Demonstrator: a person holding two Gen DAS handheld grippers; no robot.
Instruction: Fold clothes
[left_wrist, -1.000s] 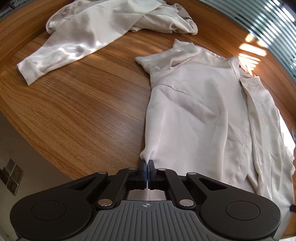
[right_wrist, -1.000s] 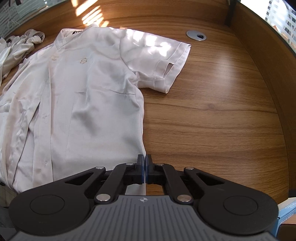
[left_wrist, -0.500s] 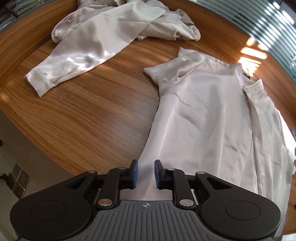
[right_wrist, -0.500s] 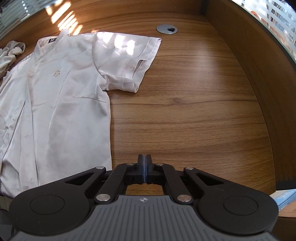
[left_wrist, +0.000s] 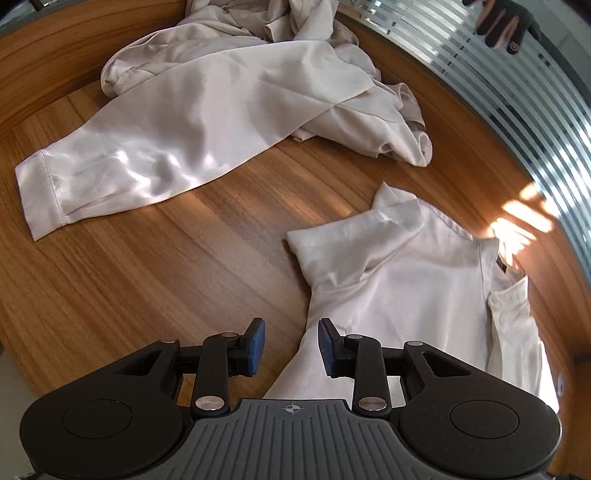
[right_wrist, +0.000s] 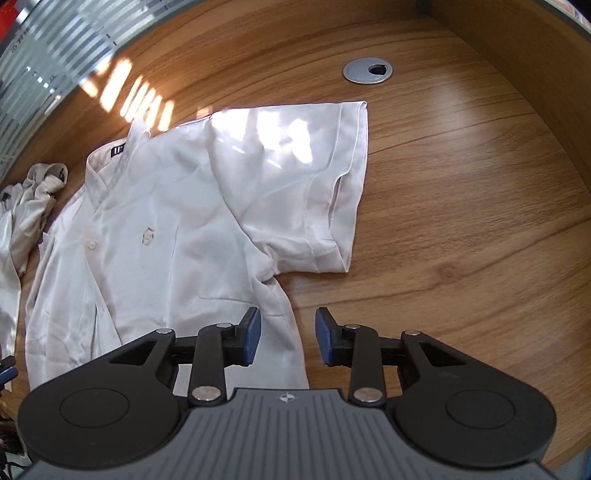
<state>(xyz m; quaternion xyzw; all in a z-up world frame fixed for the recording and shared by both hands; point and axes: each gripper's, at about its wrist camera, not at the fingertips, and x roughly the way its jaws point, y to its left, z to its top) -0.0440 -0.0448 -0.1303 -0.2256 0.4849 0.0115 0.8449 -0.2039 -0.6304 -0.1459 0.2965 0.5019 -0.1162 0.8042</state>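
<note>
A: Big wooden surface (right_wrist: 461, 206), brown, with stripes of sun on it near the far edge.

B: Next in size?

A: Short-sleeved white shirt (right_wrist: 177, 236), spread flat, front side up, collar far away. One sleeve (right_wrist: 325, 192) sticking out to the right, flat. Other sleeve (left_wrist: 354, 243) bunched and folded over on the left side.

B: Then?

A: Pile of other pale clothes (left_wrist: 229, 99), rumpled, on the far left part of the surface, apart from the shirt. Long sleeve trailing out toward the left edge.

B: And the two tools?

A: Left gripper (left_wrist: 291, 347) spread wide, holding nothing. Hanging low over the shirt's left side edge, right blue pad over cloth, left pad over bare wood. Touching or not, hard to tell.

B: Other one?

A: Right gripper (right_wrist: 288, 341) spread wide too, holding nothing. Over the shirt's right side edge, below the sleeve. Left pad over cloth, right pad over wood.

B: Smallest thing?

A: Round grey cable hole cover (right_wrist: 367, 71), set in the surface past the right sleeve, well apart from it.
</note>
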